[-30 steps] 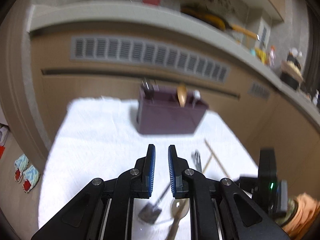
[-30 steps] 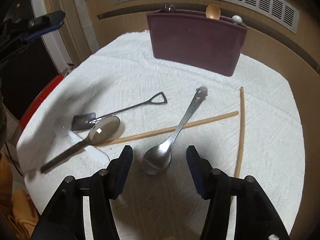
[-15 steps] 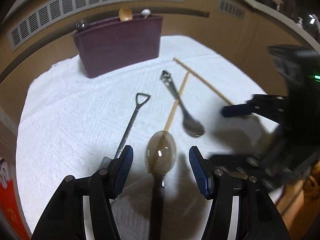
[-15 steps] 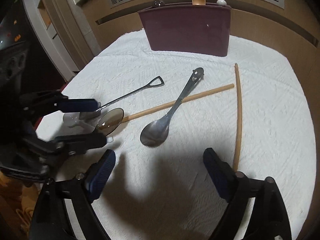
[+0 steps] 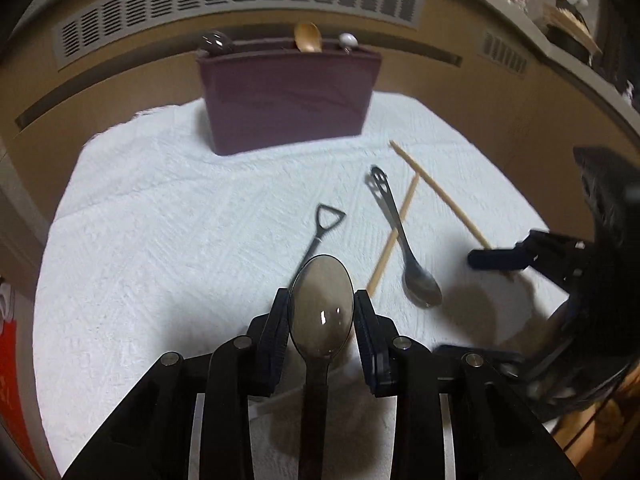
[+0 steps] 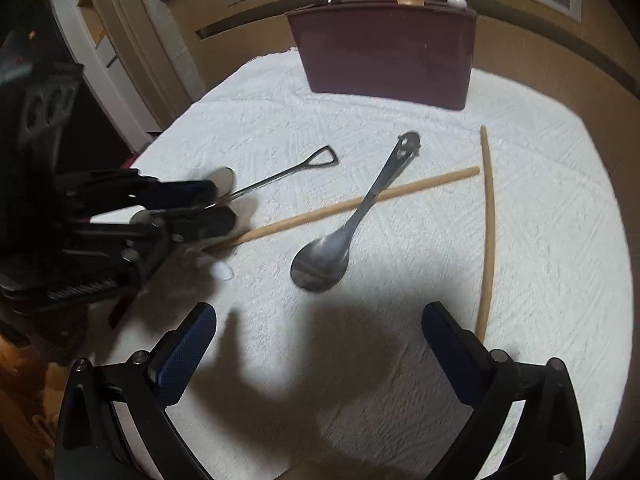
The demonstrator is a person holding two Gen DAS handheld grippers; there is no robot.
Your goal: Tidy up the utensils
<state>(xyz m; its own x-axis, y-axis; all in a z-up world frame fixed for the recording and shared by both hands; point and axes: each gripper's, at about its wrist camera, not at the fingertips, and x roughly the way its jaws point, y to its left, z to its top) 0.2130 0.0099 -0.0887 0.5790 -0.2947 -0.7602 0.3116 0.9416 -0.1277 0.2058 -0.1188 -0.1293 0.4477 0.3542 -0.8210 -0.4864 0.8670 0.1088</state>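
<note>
Left gripper point(image 5: 321, 312) is clamped on one dark spoon point(image 5: 321, 308), bowl forward between the pads, raised over the white cloth point(image 5: 160, 240). Right gripper point(image 6: 319, 338) stands wide apart, holding nothing. Loose on the cloth: one steel spoon point(image 6: 344, 232), one shovel-handled utensil point(image 6: 288, 172), two chopsticks point(image 6: 360, 202), the steel spoon lying across one of them. One maroon holder point(image 5: 288, 100) stands at 12 o'clock on the cloth; three utensil tips show above its rim: one dark, one wooden, one white.
</note>
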